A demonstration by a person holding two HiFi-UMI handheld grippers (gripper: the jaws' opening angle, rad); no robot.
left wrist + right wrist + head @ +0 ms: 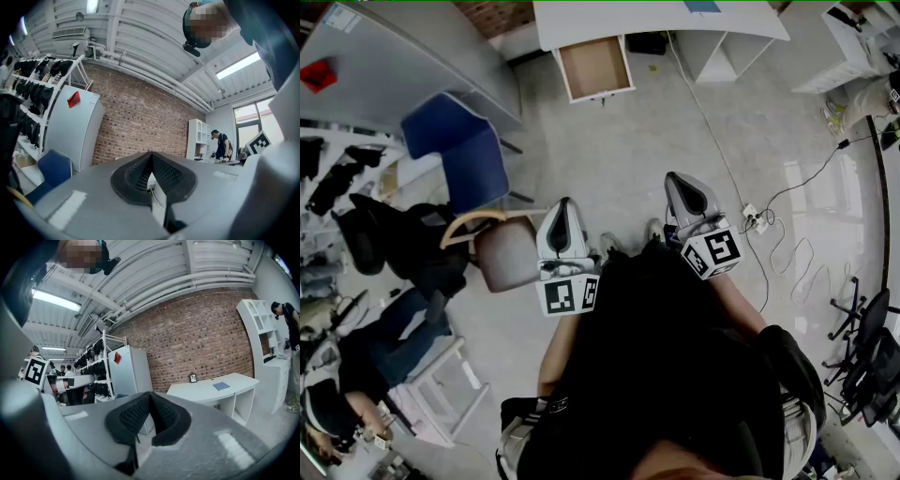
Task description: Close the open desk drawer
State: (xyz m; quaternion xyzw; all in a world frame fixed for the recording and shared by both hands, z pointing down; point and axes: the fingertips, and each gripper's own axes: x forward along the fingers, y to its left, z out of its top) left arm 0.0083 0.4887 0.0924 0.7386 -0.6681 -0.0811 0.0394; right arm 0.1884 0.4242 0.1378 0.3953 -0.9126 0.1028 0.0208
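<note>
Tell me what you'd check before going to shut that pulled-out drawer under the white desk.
1. Drawer open: ok, pulled out from the desk.
2. Left gripper free: ok, shut on nothing.
3. Right gripper free: ok, shut on nothing.
4. Floor toward the drawer: ok, bare; power strip lies off to the right.
5. Drawer within reach: not ok, far ahead.
6. Drawer slides freely: cannot tell.

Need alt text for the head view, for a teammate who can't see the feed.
The drawer of the white desk stands open at the top of the view, well beyond the left tool and right tool, both shut and empty, held out over the floor. A blue chair stands at left.
</note>
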